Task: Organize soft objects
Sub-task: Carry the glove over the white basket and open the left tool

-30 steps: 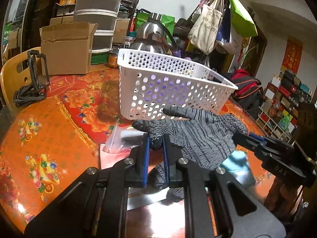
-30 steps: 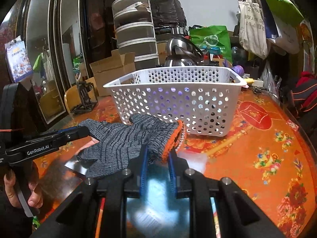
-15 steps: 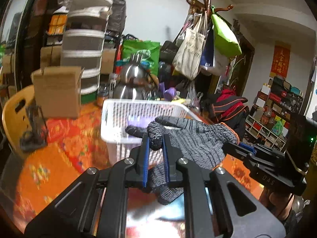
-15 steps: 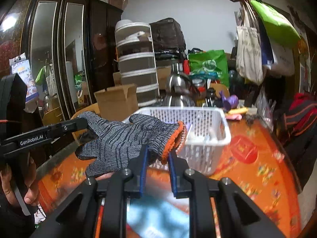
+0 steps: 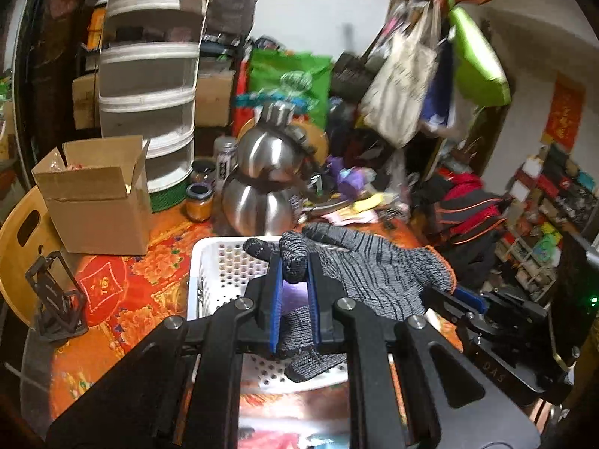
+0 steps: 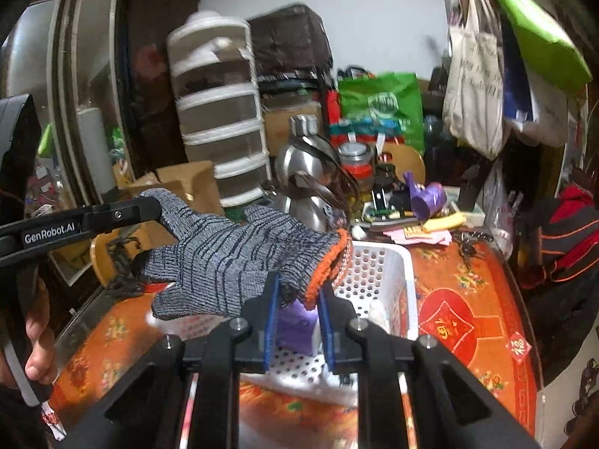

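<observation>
A grey knit glove (image 5: 374, 273) with an orange cuff hangs stretched between both grippers, above the white perforated basket (image 5: 217, 273). My left gripper (image 5: 294, 277) is shut on one of the glove's fingers. My right gripper (image 6: 297, 292) is shut on the orange cuff (image 6: 322, 273). In the right wrist view the glove (image 6: 232, 258) spreads leftward to the left gripper's black finger (image 6: 123, 215). The basket (image 6: 378, 277) lies right under it, with a purple item (image 6: 297, 327) inside. The right gripper (image 5: 464, 301) shows at the glove's cuff in the left wrist view.
The table (image 6: 471, 310) has an orange floral cloth. Behind the basket stand steel kettles (image 5: 269, 176), jars (image 5: 198, 202), a cardboard box (image 5: 97, 194) and stacked drawers (image 5: 149, 86). A black stand (image 5: 56, 299) sits at the left. A hand (image 6: 37, 340) holds the left gripper's grip.
Both grippers have risen and moved forward with the glove, from the table in front of the basket to above the basket's opening. Their hold on the glove is unchanged.
</observation>
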